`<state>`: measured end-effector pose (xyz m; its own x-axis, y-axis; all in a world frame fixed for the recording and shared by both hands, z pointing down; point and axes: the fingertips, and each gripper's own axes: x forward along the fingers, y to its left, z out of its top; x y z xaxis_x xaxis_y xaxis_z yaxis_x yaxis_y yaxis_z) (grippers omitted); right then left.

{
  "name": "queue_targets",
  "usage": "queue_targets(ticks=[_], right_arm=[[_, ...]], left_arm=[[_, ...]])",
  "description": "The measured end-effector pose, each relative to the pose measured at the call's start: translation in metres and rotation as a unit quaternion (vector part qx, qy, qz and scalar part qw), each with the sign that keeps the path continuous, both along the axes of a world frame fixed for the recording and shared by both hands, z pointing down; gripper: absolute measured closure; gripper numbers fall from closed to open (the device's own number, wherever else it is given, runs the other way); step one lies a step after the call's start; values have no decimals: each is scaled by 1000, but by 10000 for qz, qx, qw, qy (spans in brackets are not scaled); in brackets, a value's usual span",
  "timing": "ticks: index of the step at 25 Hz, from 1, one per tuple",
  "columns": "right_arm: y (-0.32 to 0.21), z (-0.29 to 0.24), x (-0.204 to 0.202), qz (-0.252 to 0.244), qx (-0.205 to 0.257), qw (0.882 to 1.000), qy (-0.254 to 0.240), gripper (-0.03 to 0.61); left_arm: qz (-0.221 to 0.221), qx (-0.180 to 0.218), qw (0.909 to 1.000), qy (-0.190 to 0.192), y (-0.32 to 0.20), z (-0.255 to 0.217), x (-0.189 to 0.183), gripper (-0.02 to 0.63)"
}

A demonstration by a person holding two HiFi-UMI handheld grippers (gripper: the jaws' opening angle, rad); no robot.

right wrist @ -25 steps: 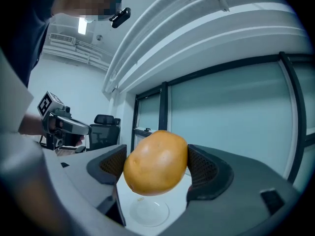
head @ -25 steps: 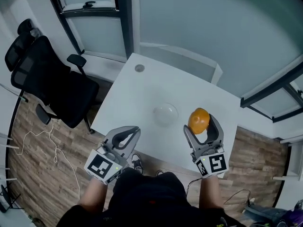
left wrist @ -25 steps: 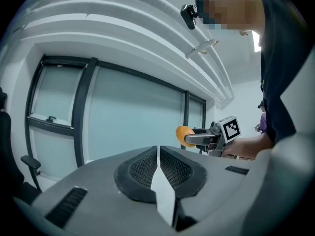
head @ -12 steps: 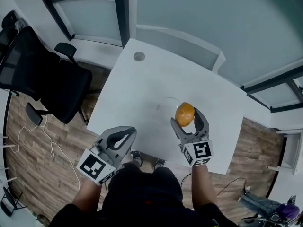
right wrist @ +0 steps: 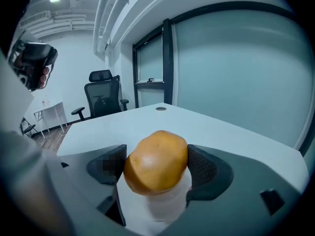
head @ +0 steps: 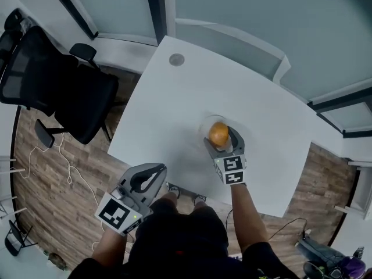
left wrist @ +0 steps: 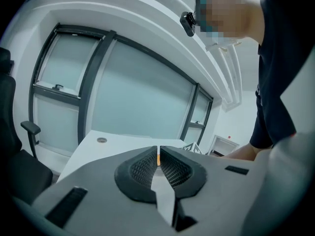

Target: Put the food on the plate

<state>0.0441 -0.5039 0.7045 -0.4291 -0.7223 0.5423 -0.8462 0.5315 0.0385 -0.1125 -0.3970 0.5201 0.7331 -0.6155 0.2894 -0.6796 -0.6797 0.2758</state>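
The right gripper [head: 221, 139] is clamped on the round orange-brown food [right wrist: 156, 161], pads pressing both its sides, and holds it over the clear plate [head: 203, 124] on the white table [head: 168, 106]; whether food and plate touch cannot be told. At about 8 o'clock from it, the left gripper [left wrist: 158, 157] hangs off the table's near edge, jaws pressed together on nothing. A black office chair [head: 55, 89] stands at the table's 9 o'clock.

An office: swivel chair [head: 55, 83], white desk [head: 174, 109], glass partitions [head: 244, 16].
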Motion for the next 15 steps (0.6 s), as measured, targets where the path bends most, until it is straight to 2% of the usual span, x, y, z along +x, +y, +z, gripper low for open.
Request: queue_targets(ticks=[2, 6, 10, 15], right_arm=[[0, 8, -2, -46, -58, 9999, 77, 198], [2, 19, -3, -135, -149, 9997, 112, 198], [4, 18, -8, -152, -149, 9998, 14, 199], [2, -23, -3, 13, 187, 9996, -206, 198]], left_arm=[[-64, -83, 9999, 5, 2, 1, 0, 578], [-127, -10, 9999, -20, 5, 2, -1, 578], [-35, -28, 10000, -16, 14, 0, -5, 578], [32, 31, 10000, -5, 22, -10, -5, 578]])
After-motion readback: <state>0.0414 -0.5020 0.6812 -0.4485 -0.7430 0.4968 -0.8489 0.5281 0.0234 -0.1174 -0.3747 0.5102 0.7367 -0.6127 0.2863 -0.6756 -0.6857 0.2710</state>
